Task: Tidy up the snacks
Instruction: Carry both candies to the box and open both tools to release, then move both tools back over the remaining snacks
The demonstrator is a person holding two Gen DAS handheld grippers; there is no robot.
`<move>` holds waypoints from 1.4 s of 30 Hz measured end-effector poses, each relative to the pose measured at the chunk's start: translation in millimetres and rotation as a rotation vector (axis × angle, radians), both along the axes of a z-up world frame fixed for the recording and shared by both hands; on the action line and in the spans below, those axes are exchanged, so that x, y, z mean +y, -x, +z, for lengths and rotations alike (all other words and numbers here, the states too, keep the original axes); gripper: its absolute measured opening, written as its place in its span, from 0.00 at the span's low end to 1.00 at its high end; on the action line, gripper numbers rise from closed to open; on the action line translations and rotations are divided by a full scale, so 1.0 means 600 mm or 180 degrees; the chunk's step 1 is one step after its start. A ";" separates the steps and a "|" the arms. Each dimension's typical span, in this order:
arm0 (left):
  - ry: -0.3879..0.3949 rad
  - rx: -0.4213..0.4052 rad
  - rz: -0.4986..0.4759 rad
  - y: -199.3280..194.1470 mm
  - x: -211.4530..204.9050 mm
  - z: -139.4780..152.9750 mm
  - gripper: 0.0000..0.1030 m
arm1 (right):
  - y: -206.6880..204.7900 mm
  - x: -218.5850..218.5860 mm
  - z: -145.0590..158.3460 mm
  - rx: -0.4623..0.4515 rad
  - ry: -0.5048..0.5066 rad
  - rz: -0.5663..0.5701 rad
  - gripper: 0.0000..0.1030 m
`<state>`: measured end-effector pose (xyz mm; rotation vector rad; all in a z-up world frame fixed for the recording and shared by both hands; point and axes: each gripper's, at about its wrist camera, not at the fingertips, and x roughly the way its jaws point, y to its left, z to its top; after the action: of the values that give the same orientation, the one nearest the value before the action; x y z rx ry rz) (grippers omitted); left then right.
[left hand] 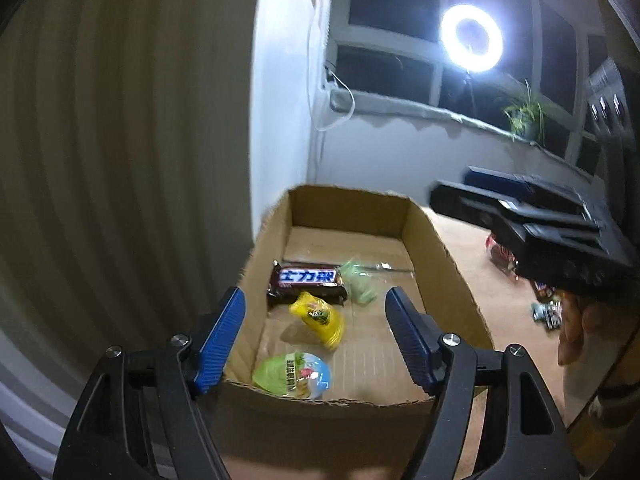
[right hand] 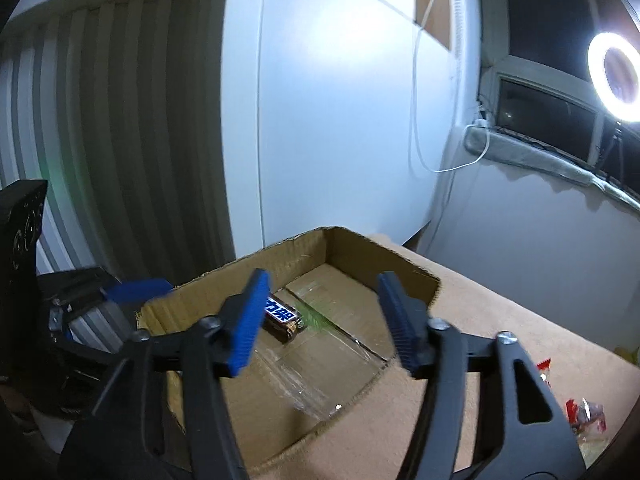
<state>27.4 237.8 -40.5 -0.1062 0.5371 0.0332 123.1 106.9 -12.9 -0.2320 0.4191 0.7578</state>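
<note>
An open cardboard box stands on the brown table. Inside lie a brown chocolate bar, a yellow packet, a pale green wrapped sweet and a green-and-blue jelly cup. My left gripper hangs open over the box's near end with nothing between its blue pads. My right gripper is open too, above the box, with the chocolate bar below it and a green blur beside the bar. Nothing is held.
Loose wrapped snacks lie on the table right of the box; red candies sit near the right edge. A white wall and slatted panel stand behind the box. A ring light and a potted plant are by the window.
</note>
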 end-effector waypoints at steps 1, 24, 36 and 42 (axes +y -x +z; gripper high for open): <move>0.0007 0.0000 0.0010 0.002 0.000 0.003 0.70 | 0.003 -0.007 -0.001 0.0002 -0.0023 -0.0026 0.63; -0.0588 -0.0221 -0.0075 0.078 -0.130 0.108 0.76 | 0.144 -0.165 -0.011 -0.0017 -0.0100 -0.0417 0.71; -0.0611 0.0006 -0.0397 0.051 -0.229 0.074 0.77 | 0.176 -0.269 -0.089 0.0338 -0.0053 -0.0580 0.72; -0.0601 0.0227 -0.0724 0.026 -0.301 0.030 0.77 | 0.171 -0.338 -0.134 0.0536 0.0010 -0.0792 0.72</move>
<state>12.1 57.2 -22.4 0.1410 0.6118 -0.1343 20.6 -95.9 -93.2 -0.1159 0.5969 0.5336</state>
